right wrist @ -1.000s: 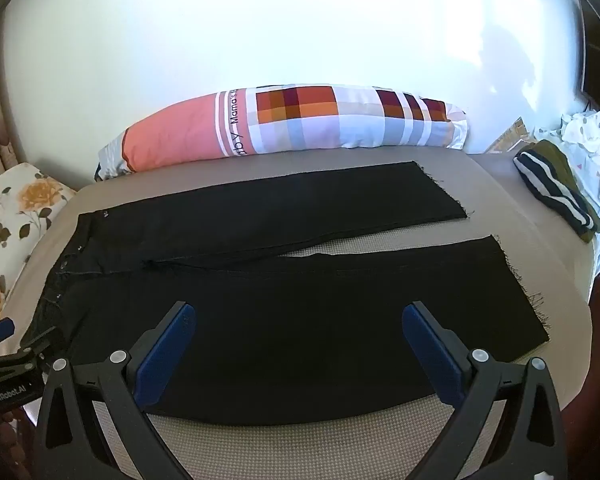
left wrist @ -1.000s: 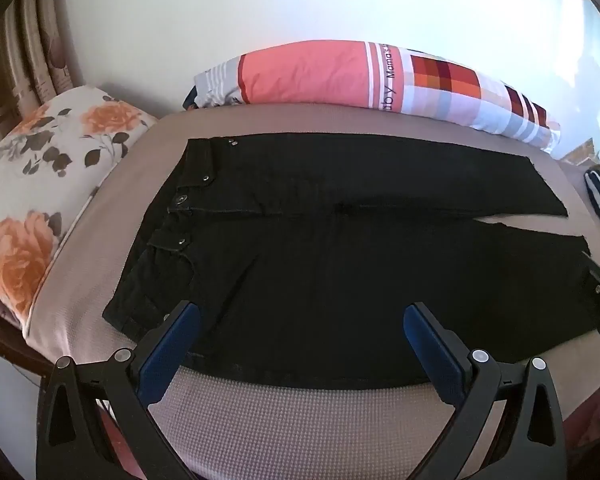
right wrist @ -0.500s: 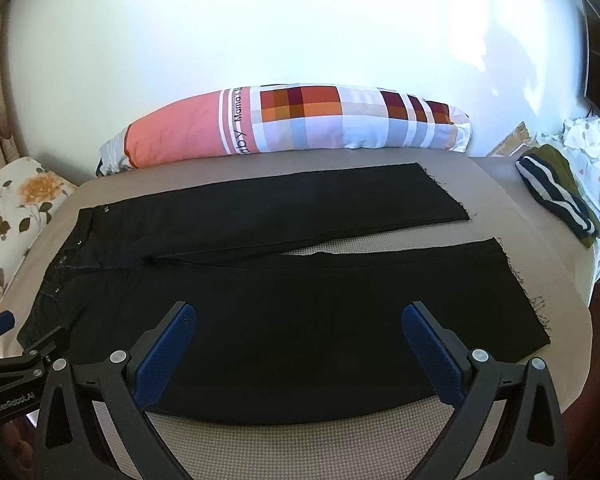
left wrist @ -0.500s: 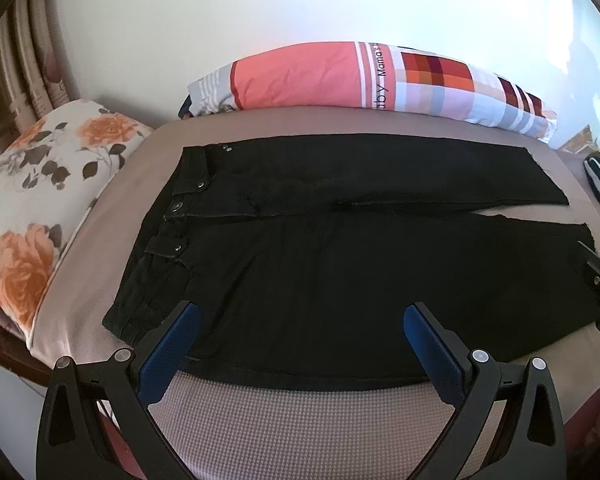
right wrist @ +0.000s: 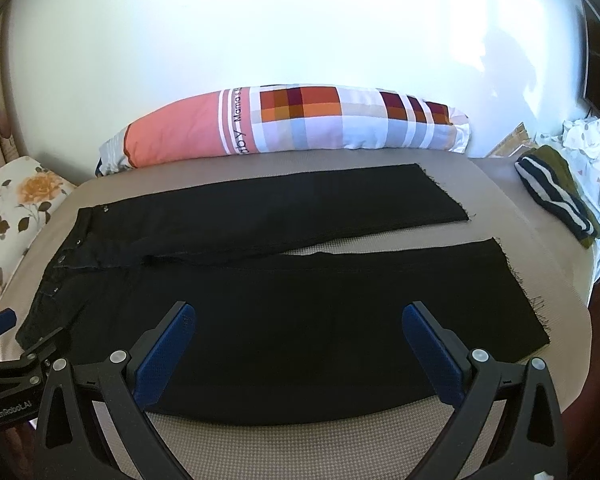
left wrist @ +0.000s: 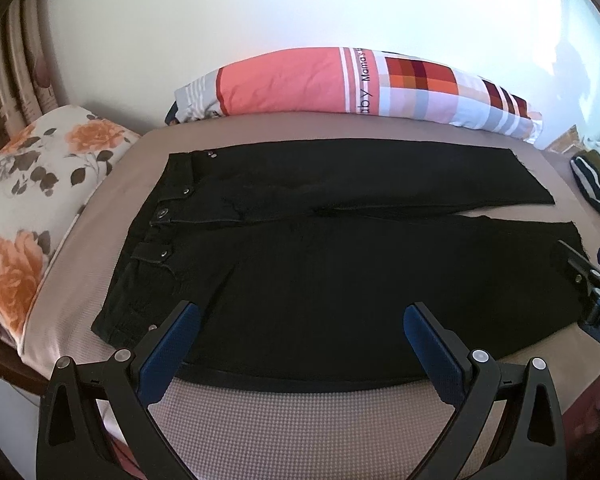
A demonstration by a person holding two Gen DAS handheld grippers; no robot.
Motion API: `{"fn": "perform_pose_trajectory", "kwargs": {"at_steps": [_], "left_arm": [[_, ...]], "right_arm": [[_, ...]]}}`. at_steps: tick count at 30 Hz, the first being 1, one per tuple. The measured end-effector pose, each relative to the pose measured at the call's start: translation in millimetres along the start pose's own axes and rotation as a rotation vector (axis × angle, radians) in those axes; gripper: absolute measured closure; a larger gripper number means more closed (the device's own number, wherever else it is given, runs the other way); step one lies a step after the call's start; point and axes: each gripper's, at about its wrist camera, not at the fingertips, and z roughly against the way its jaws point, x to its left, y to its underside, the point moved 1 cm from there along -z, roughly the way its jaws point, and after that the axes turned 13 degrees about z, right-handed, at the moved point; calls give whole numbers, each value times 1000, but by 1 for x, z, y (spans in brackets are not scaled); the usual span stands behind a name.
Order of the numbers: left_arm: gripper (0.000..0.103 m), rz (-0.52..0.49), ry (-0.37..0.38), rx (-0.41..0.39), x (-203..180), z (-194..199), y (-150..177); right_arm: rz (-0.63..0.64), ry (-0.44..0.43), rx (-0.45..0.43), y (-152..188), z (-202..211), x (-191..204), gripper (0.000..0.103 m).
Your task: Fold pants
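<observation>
Black pants (left wrist: 340, 264) (right wrist: 292, 304) lie flat and spread out on a beige bed, waistband to the left, both legs running right with frayed hems. My left gripper (left wrist: 300, 320) hangs open over the near edge of the pants by the hip, nothing between its blue pads. Over the near leg, my right gripper (right wrist: 300, 320) is likewise open and holds nothing. Each gripper shows at the edge of the other's view: the right one (left wrist: 596, 280) near the hem, the left one (right wrist: 8, 344) near the waistband.
A long pink and checked pillow (left wrist: 356, 84) (right wrist: 296, 128) lies along the wall behind the pants. A floral cushion (left wrist: 32, 200) sits at the left. Striped and olive clothes (right wrist: 556, 192) and a white cloth (right wrist: 592, 140) lie at the bed's right end. Bare bed surface (left wrist: 300, 420) shows near me.
Both grippers have shifted slightly; the left view has tilted so the pants sit more level and centred. The pants have not moved, and both grippers stay open.
</observation>
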Motion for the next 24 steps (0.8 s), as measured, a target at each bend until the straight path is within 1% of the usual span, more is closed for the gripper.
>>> {"fn": "perform_pose_trajectory", "kwargs": {"at_steps": [6, 24], "left_arm": [[2, 1, -39, -2, -1, -1, -1], [2, 8, -49, 13, 1, -6, 1]], "right_arm": [[12, -3, 14, 0, -2, 2, 0], [25, -7, 8, 2, -1, 5, 0]]}}
